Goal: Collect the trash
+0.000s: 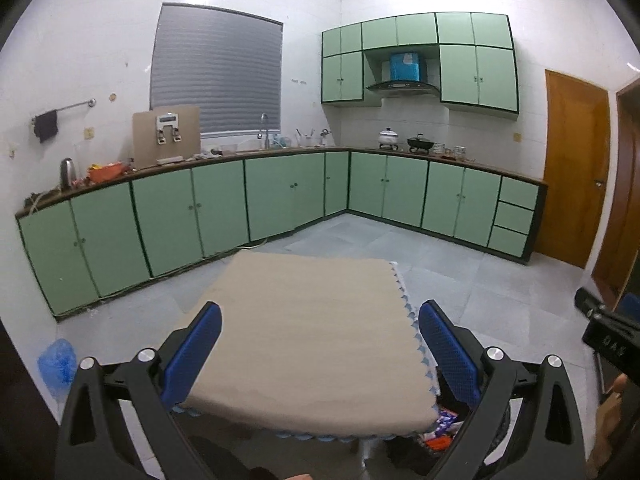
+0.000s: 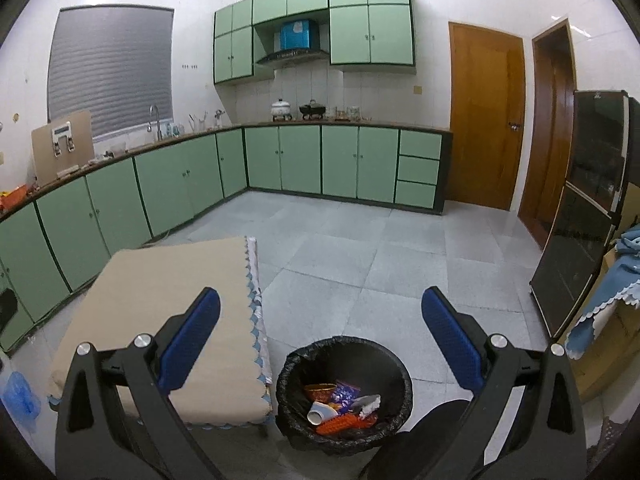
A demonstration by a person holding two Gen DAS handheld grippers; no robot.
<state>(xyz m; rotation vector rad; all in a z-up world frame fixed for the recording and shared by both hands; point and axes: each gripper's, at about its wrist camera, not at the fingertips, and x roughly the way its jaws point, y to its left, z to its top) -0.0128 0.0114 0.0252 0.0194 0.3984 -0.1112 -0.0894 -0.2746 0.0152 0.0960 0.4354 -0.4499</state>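
Observation:
A black-lined trash bin [image 2: 288, 376] stands on the floor right of the table and holds a white paper cup [image 2: 320, 412], wrappers and orange plastic bits. My right gripper [image 2: 320, 312] is open and empty, held above the bin. My left gripper [image 1: 320, 320] is open and empty above the table with a beige cloth [image 1: 312, 328], which shows nothing on it. The bin's contents peek out below the table's right corner in the left wrist view [image 1: 444, 428]. The right gripper's body shows at the right edge of the left wrist view.
Green kitchen cabinets [image 1: 224, 204] run along the far walls with a cluttered counter. A blue plastic bag [image 1: 58, 360] lies on the floor at left. Wooden doors [image 2: 486, 116] and a dark glass cabinet [image 2: 580, 208] stand at right. Grey tiled floor [image 2: 360, 248] lies between.

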